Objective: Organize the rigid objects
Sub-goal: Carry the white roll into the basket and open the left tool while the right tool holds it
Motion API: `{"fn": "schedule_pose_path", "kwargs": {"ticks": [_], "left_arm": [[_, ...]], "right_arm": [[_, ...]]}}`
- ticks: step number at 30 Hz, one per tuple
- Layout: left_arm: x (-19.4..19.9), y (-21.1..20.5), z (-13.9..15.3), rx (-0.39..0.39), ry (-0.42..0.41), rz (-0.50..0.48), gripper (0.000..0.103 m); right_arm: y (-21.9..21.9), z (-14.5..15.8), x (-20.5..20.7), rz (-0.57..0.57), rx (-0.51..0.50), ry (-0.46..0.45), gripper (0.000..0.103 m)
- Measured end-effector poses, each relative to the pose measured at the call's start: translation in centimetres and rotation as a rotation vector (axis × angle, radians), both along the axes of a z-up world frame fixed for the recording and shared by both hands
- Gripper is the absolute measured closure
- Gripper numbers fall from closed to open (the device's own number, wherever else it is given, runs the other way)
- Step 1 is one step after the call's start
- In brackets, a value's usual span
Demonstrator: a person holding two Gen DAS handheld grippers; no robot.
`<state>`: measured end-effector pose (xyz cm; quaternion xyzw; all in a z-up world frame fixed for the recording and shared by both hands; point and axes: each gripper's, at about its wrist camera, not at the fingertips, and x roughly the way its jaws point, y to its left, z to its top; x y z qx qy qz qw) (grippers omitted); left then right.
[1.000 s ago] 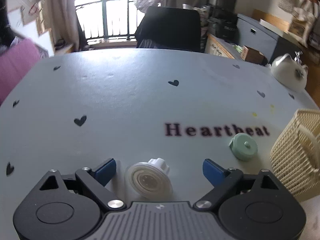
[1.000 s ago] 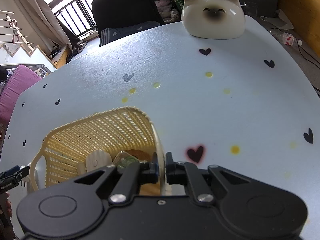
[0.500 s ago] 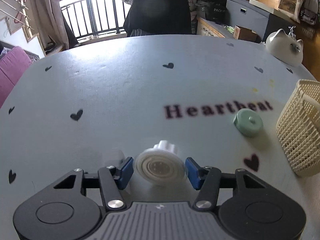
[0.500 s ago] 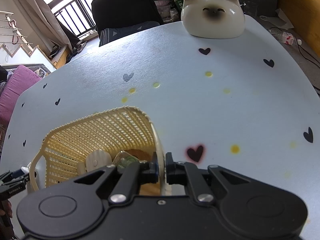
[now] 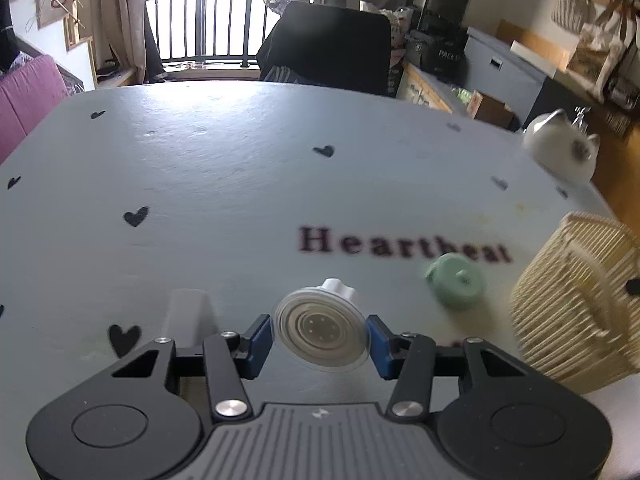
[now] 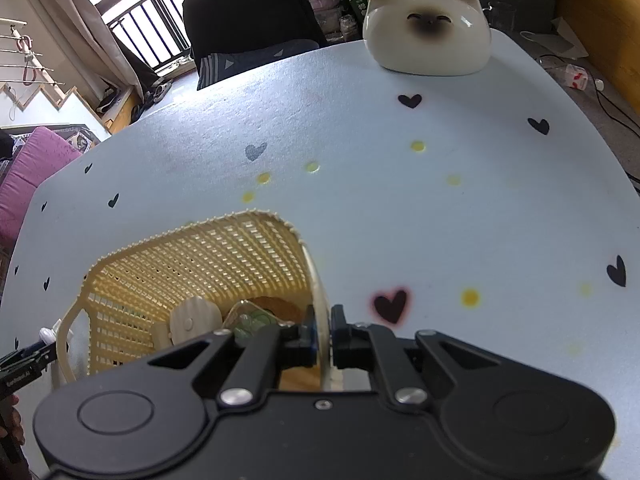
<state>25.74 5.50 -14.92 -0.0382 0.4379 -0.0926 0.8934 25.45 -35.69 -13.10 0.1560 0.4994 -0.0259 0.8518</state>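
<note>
My left hand-held gripper [image 5: 320, 338]: closing, blue pads flanking white suction cup [image 5: 321, 333] | my right hand-held gripper [image 6: 323, 336]: clamped on wicker basket [image 6: 192, 264] rim | counter [image 5: 224, 184]: mint lid [image 5: 456, 282]

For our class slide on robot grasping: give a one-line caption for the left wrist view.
Left claw closing on a white suction-cup knob, with a green cap and wicker basket to its right.

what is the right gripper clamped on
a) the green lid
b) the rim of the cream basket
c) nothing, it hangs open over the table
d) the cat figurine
b: in the right wrist view the right gripper has its jaws shut on the near rim of the basket, while the cat figurine sits untouched at the table's far edge.
</note>
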Motion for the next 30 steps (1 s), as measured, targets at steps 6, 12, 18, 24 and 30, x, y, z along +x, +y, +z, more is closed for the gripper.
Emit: {"fn": "schedule_pose_path", "kwargs": {"ticks": [6, 12, 18, 24, 30], "left_arm": [[-0.2, -2.0, 2.6, -0.062, -0.047, -0.032, 0.052], [-0.5, -4.8, 6.2, -0.129, -0.119, -0.096, 0.052], [-0.8, -8.9, 9.0, -0.192, -0.158, -0.224, 0.052], [-0.4, -13.7, 8.4, -0.245, -0.095, -0.339, 0.052], [1.0, -17.7, 6.2, -0.26, 0.009, -0.393, 0.052]], "right_arm": [[0.0, 0.8, -0.3, 0.0, -0.006, -0.02, 0.096], [0.1, 1.7, -0.8, 0.005, -0.021, -0.037, 0.096], [0.1, 2.0, -0.9, 0.008, -0.027, -0.042, 0.096], [0.2, 2.2, -0.9, 0.013, -0.03, -0.042, 0.097], [0.0, 2.2, -0.9, 0.011, -0.022, -0.044, 0.097]]}}
